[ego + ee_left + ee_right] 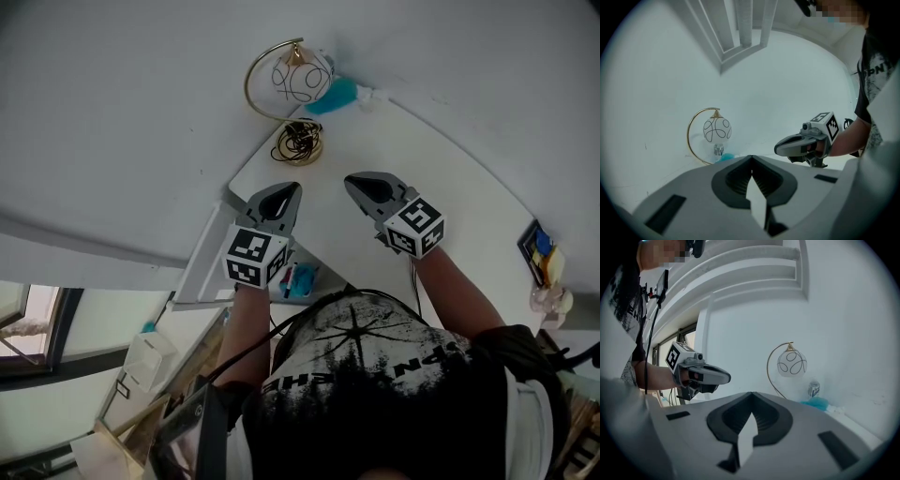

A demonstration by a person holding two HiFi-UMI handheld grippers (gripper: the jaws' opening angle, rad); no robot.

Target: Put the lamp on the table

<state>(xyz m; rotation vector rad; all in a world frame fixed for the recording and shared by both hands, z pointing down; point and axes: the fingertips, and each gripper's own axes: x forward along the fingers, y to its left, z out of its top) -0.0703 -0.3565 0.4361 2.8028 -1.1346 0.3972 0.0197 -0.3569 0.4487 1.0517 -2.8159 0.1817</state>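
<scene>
Lamp (291, 80) stood upright on the far corner of the table (450, 187), well ahead of both claws, beside a coiled cable (298, 142) and something teal (333, 96) (couldn't tell what). I read the placement as done, with nothing left but backing off; neither claw touched the lamp. Left gripper (292, 187) had its jaws fully together with nothing between them. It hovered above the table's near part, pointing roughly level, lamp ahead and slightly left of its tips. Right gripper (352, 181) matched it: jaws closed, empty, just beside the left one, lamp ahead and right of its tips. Forearms reached forward side by side.
</scene>
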